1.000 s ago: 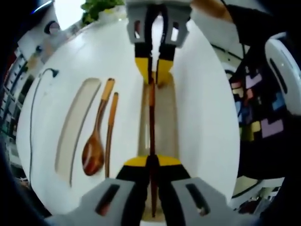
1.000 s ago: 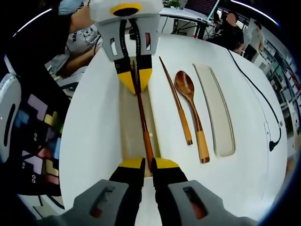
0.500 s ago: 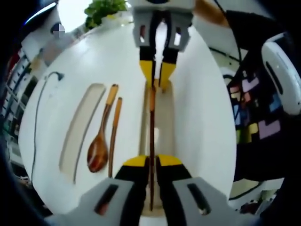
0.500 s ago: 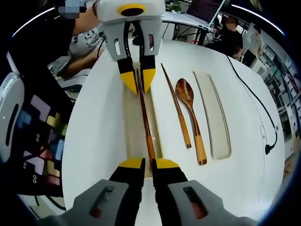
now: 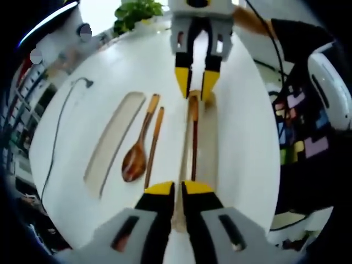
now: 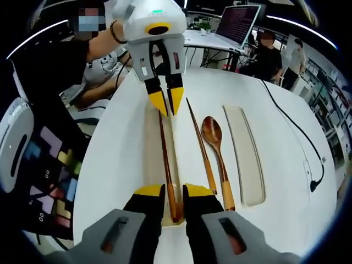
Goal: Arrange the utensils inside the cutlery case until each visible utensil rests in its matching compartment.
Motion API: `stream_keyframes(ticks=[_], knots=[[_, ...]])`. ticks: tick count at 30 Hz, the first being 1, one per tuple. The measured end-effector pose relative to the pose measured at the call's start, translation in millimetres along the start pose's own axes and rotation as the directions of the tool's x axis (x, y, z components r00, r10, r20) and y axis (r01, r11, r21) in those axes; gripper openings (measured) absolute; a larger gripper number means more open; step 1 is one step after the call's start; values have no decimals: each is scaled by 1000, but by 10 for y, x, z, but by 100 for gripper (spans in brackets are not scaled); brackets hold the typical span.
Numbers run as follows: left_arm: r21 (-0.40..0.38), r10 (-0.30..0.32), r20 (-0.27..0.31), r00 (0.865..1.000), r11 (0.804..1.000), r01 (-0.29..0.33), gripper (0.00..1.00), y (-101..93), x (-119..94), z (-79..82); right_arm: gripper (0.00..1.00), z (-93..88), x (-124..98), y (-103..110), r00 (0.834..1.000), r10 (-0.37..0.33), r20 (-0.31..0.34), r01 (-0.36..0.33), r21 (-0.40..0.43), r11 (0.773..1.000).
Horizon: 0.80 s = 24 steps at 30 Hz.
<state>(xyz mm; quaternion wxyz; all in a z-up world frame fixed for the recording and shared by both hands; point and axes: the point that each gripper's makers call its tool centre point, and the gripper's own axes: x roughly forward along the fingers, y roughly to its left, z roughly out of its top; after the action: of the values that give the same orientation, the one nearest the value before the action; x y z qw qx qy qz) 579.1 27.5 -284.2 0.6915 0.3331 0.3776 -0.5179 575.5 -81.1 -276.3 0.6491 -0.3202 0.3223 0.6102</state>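
Right gripper view: dark wooden chopstick [image 6: 166, 165] lying lengthwise in the beige oblong case tray [image 6: 155, 137], freed for placement; right gripper [image 6: 173, 191] and left gripper [image 5: 176, 188] both spread, empty. Second chopstick [image 6: 201, 148], wooden spoon [image 6: 216, 140], beige lid [image 6: 244, 154] alongside, awaiting.

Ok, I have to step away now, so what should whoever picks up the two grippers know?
Left tongs: open, empty, over one end of the cutlery case.
Right tongs: open, empty, over the other end.
Done: one chopstick lies lengthwise inside the case.
Left: the second chopstick and the wooden spoon lie on the table beside the case, with the beige lid beyond them. Both utensils go into the case.
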Motion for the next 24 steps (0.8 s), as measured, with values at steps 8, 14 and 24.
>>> stream_keyframes(ticks=[8,14,24], knots=[[-30,26,-13,1000,999,-27,7,182,-25,-135,16,138,9,-196,999,-27,38,28,-21,999],[-48,31,-51,998,998,-34,7,287,59,-271,16,111,118,-320,999,-18,32,18,2,1000],[-55,38,-63,997,998,-42,9,401,133,-330,16,30,311,-442,1000,11,22,-13,55,998]])
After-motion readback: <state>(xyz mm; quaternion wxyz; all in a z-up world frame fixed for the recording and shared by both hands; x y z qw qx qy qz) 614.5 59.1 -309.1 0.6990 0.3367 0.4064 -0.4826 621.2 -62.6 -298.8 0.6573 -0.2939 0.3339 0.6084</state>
